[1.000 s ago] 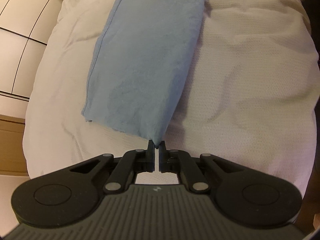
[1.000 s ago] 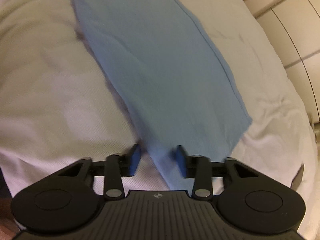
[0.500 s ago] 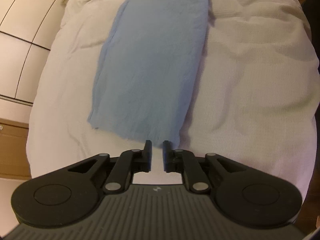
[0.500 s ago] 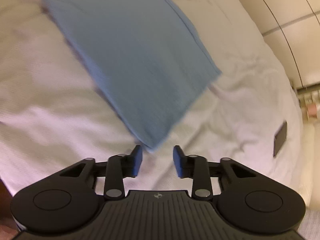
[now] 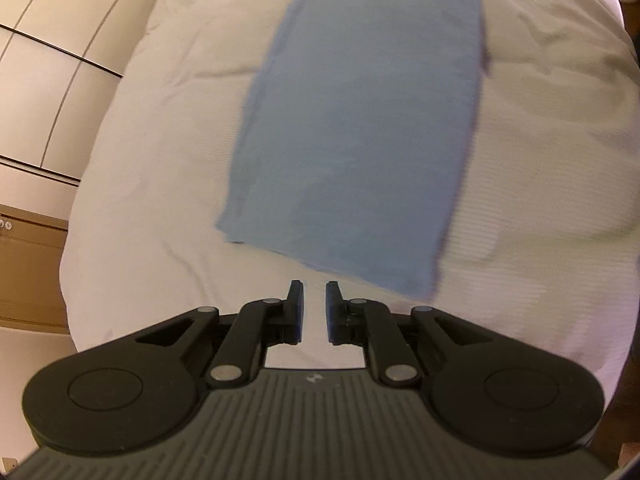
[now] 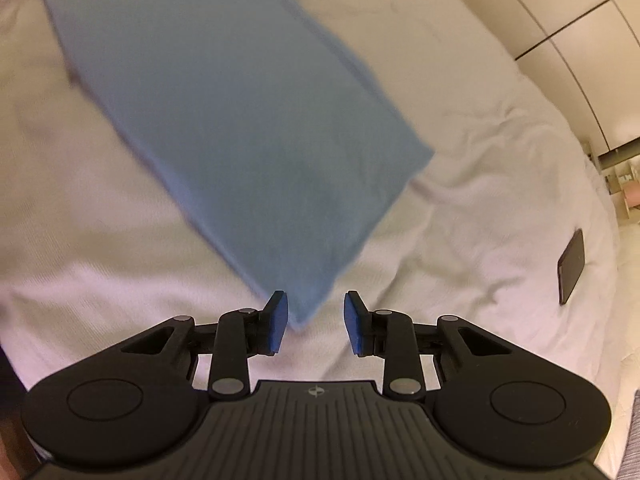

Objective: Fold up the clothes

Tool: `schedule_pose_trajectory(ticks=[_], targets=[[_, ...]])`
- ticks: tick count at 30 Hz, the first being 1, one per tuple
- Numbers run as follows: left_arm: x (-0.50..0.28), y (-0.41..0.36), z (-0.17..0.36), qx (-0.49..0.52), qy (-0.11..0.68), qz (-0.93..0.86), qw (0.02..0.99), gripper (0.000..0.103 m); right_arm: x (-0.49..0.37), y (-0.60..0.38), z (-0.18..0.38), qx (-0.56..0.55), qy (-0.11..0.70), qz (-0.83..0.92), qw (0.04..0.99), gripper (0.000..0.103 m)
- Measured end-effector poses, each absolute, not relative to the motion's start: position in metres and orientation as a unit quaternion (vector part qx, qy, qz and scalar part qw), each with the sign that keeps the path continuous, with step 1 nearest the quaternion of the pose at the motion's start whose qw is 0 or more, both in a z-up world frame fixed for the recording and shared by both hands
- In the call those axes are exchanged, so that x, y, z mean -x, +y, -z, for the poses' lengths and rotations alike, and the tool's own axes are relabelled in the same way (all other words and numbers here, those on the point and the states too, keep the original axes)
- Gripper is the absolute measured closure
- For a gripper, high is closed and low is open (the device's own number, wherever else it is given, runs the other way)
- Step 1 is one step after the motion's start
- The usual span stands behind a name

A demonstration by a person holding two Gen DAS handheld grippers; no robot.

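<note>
A light blue garment (image 5: 360,128) lies flat in a long folded strip on the white bed cover (image 5: 160,184). It also shows in the right wrist view (image 6: 240,120), with its near corner just ahead of the fingers. My left gripper (image 5: 313,292) is open and empty, just short of the garment's near edge. My right gripper (image 6: 315,304) is open and empty, with the garment's corner lying between its blue pads (image 6: 278,320) on the bed below.
A dark phone (image 6: 571,266) lies on the bed cover at the right. Pale cabinet doors (image 5: 36,80) stand beyond the bed's left side, with a wooden cabinet (image 5: 28,272) below them. The bed's edge curves away at both sides.
My left gripper let go of the garment's corner and opened. Both grippers pulled back a little, and the garment now lies flat on the bed.
</note>
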State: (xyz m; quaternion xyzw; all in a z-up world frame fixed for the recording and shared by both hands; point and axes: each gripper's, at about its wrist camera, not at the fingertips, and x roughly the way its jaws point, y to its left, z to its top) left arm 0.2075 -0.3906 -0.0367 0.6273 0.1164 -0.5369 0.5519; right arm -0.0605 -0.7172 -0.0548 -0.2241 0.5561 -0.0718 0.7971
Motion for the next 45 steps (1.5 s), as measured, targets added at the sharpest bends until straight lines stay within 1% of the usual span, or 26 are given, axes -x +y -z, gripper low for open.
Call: schedule_pose_trajectory(ticks=[2,4,5,8,9,13,14,15,22,24,25,27,28,29,30,31,32,36,40,41,43,45], targets=[[-0.219,-0.393,0.030,-0.624,0.107,0.545,0.550,0.087,0.049,-0.701,0.038,0.209,0.542,0.066,0.812,0.071],[-0.234,-0.395,0.027,-0.622,0.089,0.557,0.542,0.077,0.040,-0.679,0.023,0.188,0.528,0.062,0.826,0.069],[-0.242,-0.394,0.028,-0.621,0.081,0.565,0.537,0.073,0.033,-0.666,0.016,0.177,0.521,0.061,0.833,0.066],[-0.270,-0.395,0.036,-0.617,0.046,0.593,0.516,0.070,0.010,-0.624,0.004,0.147,0.506,0.054,0.848,0.065],[-0.280,-0.395,0.040,-0.615,0.032,0.603,0.507,0.069,0.000,-0.608,0.003,0.139,0.504,0.055,0.851,0.064],[-0.316,-0.401,0.066,-0.612,-0.049,0.650,0.447,0.057,-0.039,-0.551,0.000,0.111,0.504,0.081,0.853,0.062],[-0.324,-0.403,0.073,-0.613,-0.071,0.660,0.428,0.053,-0.046,-0.536,-0.002,0.105,0.506,0.090,0.852,0.060],[-0.330,-0.407,0.079,-0.613,-0.092,0.667,0.413,0.052,-0.051,-0.521,-0.005,0.097,0.509,0.099,0.850,0.057],[-0.366,-0.434,0.134,-0.618,-0.234,0.692,0.291,0.051,-0.098,-0.450,0.002,0.042,0.540,0.131,0.830,0.053],[-0.371,-0.441,0.147,-0.613,-0.267,0.695,0.265,0.050,-0.103,-0.436,0.005,0.033,0.543,0.129,0.829,0.048],[-0.374,-0.444,0.154,-0.609,-0.283,0.697,0.252,0.050,-0.105,-0.429,0.008,0.034,0.544,0.124,0.829,0.047],[-0.377,-0.451,0.164,-0.603,-0.302,0.701,0.232,0.052,-0.111,-0.415,0.015,0.040,0.546,0.112,0.829,0.047],[-0.377,-0.457,0.166,-0.602,-0.302,0.703,0.227,0.056,-0.114,-0.408,0.021,0.046,0.547,0.107,0.829,0.047],[-0.377,-0.462,0.168,-0.601,-0.302,0.706,0.222,0.063,-0.118,-0.400,0.026,0.052,0.547,0.101,0.829,0.047],[-0.378,-0.468,0.170,-0.601,-0.302,0.707,0.219,0.065,-0.123,-0.394,0.032,0.059,0.548,0.099,0.829,0.047],[-0.377,-0.471,0.170,-0.601,-0.302,0.707,0.219,0.070,-0.129,-0.387,0.039,0.066,0.549,0.099,0.828,0.047],[-0.377,-0.473,0.168,-0.600,-0.300,0.709,0.218,0.076,-0.135,-0.381,0.045,0.073,0.549,0.098,0.827,0.047],[-0.378,-0.480,0.165,-0.595,-0.296,0.717,0.209,0.085,-0.159,-0.359,0.079,0.166,0.565,0.100,0.802,0.047],[-0.378,-0.478,0.162,-0.592,-0.290,0.724,0.206,0.093,-0.167,-0.354,0.093,0.203,0.560,0.084,0.799,0.047],[-0.377,-0.479,0.161,-0.591,-0.286,0.725,0.206,0.094,-0.168,-0.355,0.094,0.205,0.559,0.081,0.799,0.048],[-0.376,-0.479,0.159,-0.592,-0.281,0.726,0.208,0.097,-0.170,-0.359,0.093,0.197,0.557,0.076,0.803,0.060],[-0.376,-0.476,0.153,-0.594,-0.275,0.726,0.210,0.098,-0.169,-0.365,0.087,0.173,0.552,0.076,0.812,0.090]])
